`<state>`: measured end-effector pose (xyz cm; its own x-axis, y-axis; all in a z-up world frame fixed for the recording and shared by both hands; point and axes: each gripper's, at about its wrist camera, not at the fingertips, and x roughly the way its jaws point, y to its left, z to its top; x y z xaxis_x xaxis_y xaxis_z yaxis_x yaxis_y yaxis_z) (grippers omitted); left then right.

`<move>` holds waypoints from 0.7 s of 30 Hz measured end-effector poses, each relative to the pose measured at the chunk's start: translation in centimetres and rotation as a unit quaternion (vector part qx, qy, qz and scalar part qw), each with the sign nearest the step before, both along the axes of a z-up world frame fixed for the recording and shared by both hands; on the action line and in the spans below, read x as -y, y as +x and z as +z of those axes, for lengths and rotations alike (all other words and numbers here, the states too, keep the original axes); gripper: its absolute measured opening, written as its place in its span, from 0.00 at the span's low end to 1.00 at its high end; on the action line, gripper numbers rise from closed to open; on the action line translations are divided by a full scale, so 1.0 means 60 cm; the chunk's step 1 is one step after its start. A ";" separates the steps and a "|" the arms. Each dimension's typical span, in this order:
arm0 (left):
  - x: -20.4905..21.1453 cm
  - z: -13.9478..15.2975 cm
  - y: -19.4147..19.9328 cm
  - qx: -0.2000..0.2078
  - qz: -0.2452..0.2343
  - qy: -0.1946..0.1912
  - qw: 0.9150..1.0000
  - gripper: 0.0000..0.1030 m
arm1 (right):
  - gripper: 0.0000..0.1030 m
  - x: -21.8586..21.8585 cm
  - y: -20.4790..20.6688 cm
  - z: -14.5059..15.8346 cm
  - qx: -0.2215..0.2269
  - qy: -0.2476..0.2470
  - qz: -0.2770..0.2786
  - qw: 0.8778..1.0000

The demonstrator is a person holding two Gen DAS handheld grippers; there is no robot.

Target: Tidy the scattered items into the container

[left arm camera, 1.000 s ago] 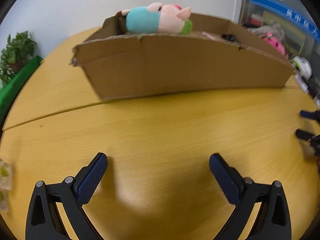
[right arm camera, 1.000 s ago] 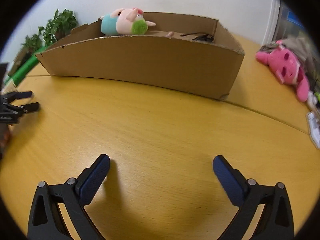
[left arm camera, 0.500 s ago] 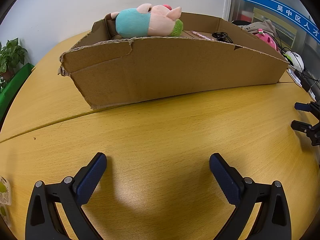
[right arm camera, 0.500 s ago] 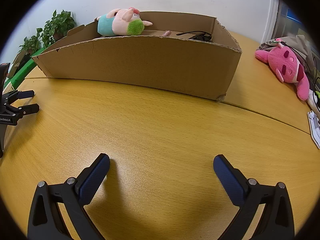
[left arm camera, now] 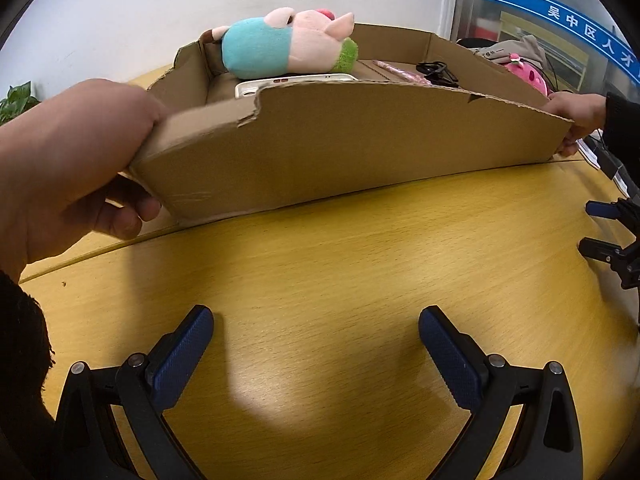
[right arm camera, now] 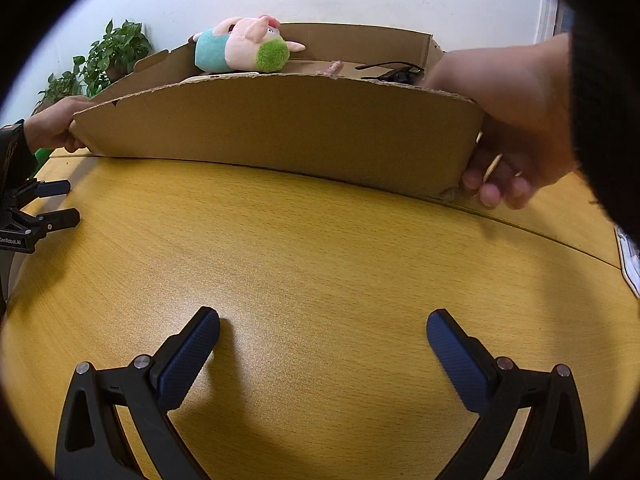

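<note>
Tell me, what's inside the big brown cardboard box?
A pink plush pig in teal, a white flat thing under it, a pink pen and black cables. The front wall hides the bottom.

The right tool (right arm camera: 322,344) rested with jaws wide apart over the counter (right arm camera: 320,248). Bare hands gripped both ends of the cardboard box (right arm camera: 280,128): the left hand (right arm camera: 56,124) and right hand (right arm camera: 508,120). A plush pig (right arm camera: 244,46) lay inside.
</note>
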<state>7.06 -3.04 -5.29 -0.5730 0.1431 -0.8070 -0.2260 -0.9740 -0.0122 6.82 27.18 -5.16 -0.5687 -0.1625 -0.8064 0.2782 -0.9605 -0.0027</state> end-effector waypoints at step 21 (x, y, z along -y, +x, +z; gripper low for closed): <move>0.000 -0.002 0.000 0.000 0.002 0.000 1.000 1.00 | 1.00 -0.007 0.000 -0.008 0.000 0.000 0.000 1.000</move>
<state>7.06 -3.05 -5.40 -0.5737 0.1415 -0.8067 -0.2230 -0.9747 -0.0124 6.79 27.60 -5.66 -0.5692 -0.1622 -0.8061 0.2776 -0.9607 -0.0027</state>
